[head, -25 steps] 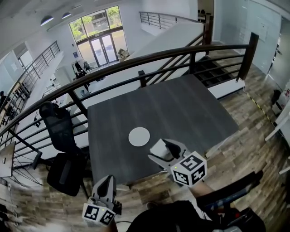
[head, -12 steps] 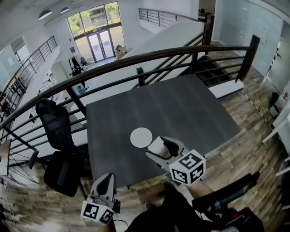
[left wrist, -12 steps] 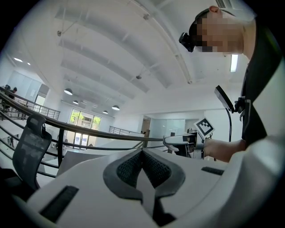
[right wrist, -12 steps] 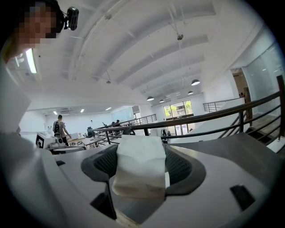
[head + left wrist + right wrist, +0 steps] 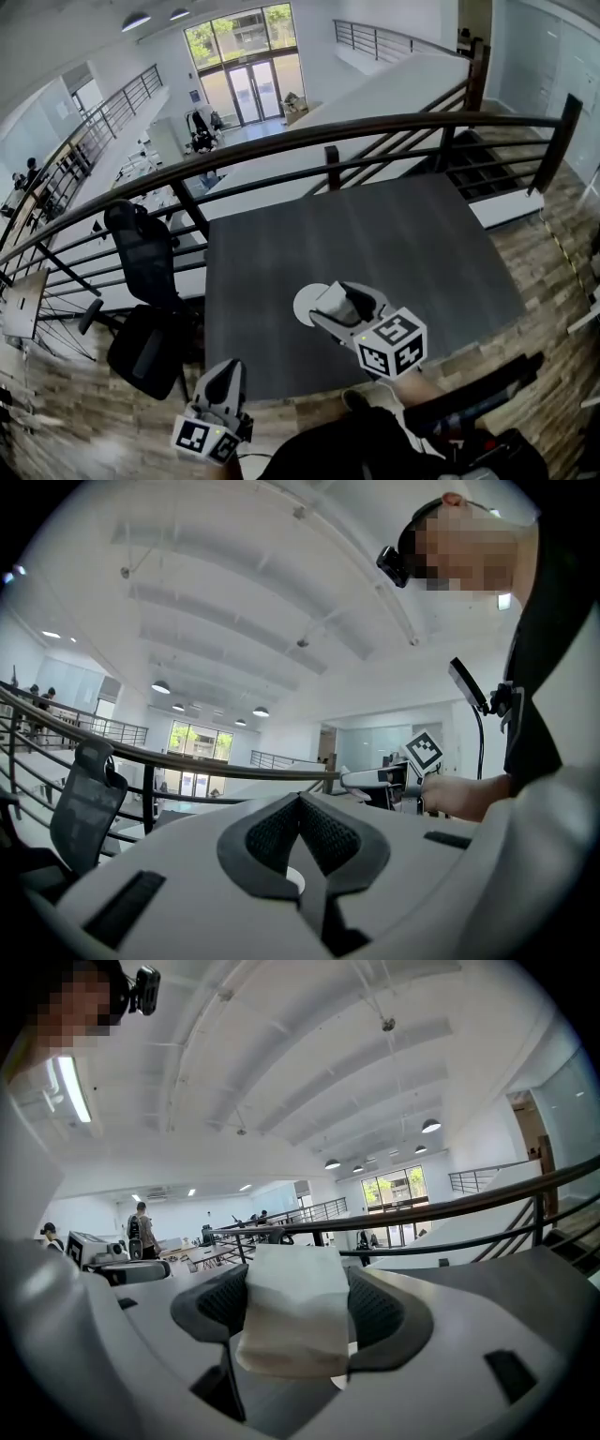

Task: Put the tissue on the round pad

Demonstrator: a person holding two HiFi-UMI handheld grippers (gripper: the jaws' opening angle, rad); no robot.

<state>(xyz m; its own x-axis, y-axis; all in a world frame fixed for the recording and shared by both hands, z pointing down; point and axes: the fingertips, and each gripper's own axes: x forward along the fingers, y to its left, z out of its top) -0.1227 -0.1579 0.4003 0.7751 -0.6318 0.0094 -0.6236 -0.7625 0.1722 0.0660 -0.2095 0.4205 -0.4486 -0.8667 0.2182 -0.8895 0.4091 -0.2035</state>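
Closest to the person's body, at the near edge of the table (image 5: 394,244), the left gripper (image 5: 225,370) hangs idle, its jaws pressed together with nothing between them. Just ahead and to the right, the right gripper (image 5: 337,305) is over the table top. It is clamped on the tissue (image 5: 293,1321), a folded white wad that stands between the two dark pads (it sticks up a little past their tips). Right at that gripper's tip lies the round pad (image 5: 304,306), white and flat on the dark table. Only its left part shows in the head view; the gripper and the tissue cover the rest. The carry looks nearly done, and the step in hand is the placing. The next move, I judge, calls for lowering the tissue until it rests on the pad. The jaws then need to part and lift away cleanly, so that the light paper does not cling or drag off. Beyond the table run a dark railing (image 5: 394,126) and, to the left, an office chair (image 5: 145,255).
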